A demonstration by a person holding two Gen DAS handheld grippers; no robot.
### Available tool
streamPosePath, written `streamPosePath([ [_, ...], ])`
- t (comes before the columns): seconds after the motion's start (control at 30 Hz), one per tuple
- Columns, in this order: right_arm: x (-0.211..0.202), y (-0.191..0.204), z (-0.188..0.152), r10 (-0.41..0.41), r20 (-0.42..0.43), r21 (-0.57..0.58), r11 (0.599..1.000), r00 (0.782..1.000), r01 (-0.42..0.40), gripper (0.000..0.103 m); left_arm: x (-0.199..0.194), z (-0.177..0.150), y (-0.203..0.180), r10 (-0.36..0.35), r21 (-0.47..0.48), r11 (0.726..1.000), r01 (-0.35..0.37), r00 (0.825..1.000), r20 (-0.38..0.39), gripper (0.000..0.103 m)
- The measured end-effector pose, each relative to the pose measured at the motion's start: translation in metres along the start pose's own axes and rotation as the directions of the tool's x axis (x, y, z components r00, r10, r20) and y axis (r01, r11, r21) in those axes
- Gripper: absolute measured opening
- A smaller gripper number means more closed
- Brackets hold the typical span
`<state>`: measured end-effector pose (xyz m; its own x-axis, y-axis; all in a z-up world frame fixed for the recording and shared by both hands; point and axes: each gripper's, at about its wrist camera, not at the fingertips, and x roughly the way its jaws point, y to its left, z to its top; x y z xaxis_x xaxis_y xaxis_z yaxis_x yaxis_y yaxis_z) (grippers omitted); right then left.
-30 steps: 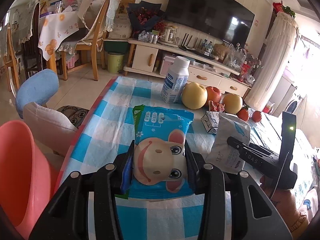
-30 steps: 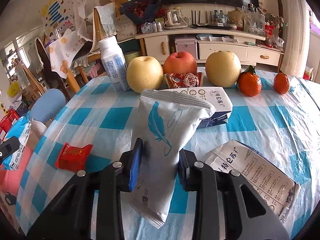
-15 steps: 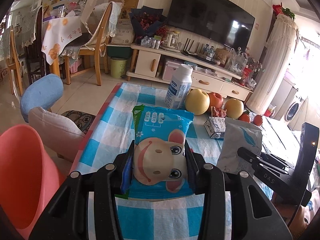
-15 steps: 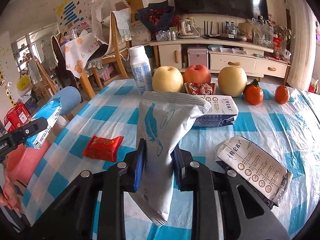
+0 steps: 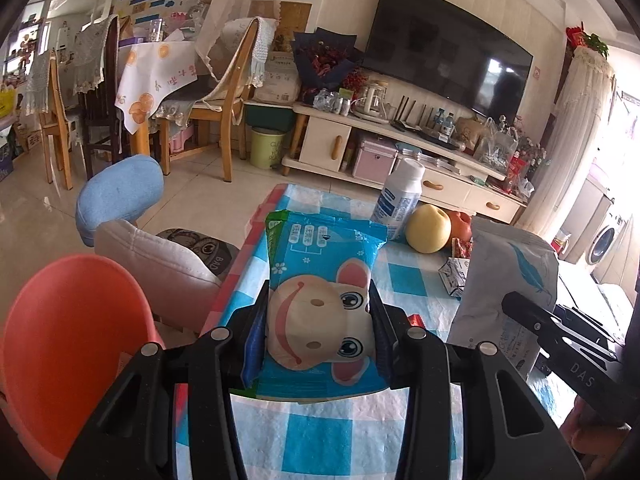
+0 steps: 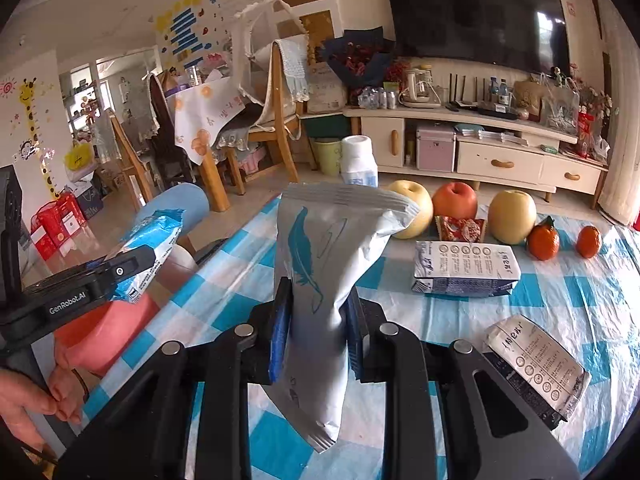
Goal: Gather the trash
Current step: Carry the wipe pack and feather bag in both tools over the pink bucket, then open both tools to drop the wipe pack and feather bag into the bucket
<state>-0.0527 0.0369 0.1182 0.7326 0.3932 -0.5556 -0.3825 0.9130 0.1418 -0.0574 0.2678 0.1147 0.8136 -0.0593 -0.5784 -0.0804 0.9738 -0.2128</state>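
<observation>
My left gripper (image 5: 318,320) is shut on a blue wet-wipe pack (image 5: 324,280) with a cartoon face and holds it above the table's left edge. A pink bin (image 5: 68,344) stands on the floor just left of it. My right gripper (image 6: 316,320) is shut on a grey-white snack bag (image 6: 324,260) with a blue feather print, lifted over the checkered tablecloth (image 6: 560,296). The snack bag also shows in the left wrist view (image 5: 508,276). The wipe pack (image 6: 148,248) and pink bin (image 6: 108,328) show at the left of the right wrist view.
On the table lie a milk carton (image 6: 466,268), a flattened carton (image 6: 536,364), a red wrapper (image 6: 460,228), a white bottle (image 5: 400,196), apples and pears (image 6: 512,216) and two tangerines (image 6: 542,238). A blue-backed chair (image 5: 120,196) stands by the table's left edge.
Both grippers have risen and drawn back toward the table's left side, each still holding its pack. The pink bin now fills more of the left wrist view.
</observation>
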Motion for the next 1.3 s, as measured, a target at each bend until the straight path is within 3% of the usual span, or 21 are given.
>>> streamPosePath([
  [0.57, 0.009, 0.101, 0.024, 0.139, 0.001, -0.145, 0.980, 0.990, -0.137, 0.026, -0.028, 0.008, 0.070, 0.187, -0.107, 0.977, -0.184, 0.982, 0.024, 0.045],
  [1.07, 0.030, 0.194, 0.029, 0.251, -0.052, -0.244, 0.935, 0.966, -0.256, 0.027, -0.050, 0.008, 0.140, 0.338, -0.221, 0.918, -0.330, 0.941, -0.002, 0.045],
  [1.3, 0.054, 0.232, 0.022, 0.297, -0.113, -0.255, 0.914, 0.948, -0.317, 0.027, -0.058, 0.007, 0.172, 0.413, -0.272, 0.873, -0.405, 0.910, -0.028, 0.045],
])
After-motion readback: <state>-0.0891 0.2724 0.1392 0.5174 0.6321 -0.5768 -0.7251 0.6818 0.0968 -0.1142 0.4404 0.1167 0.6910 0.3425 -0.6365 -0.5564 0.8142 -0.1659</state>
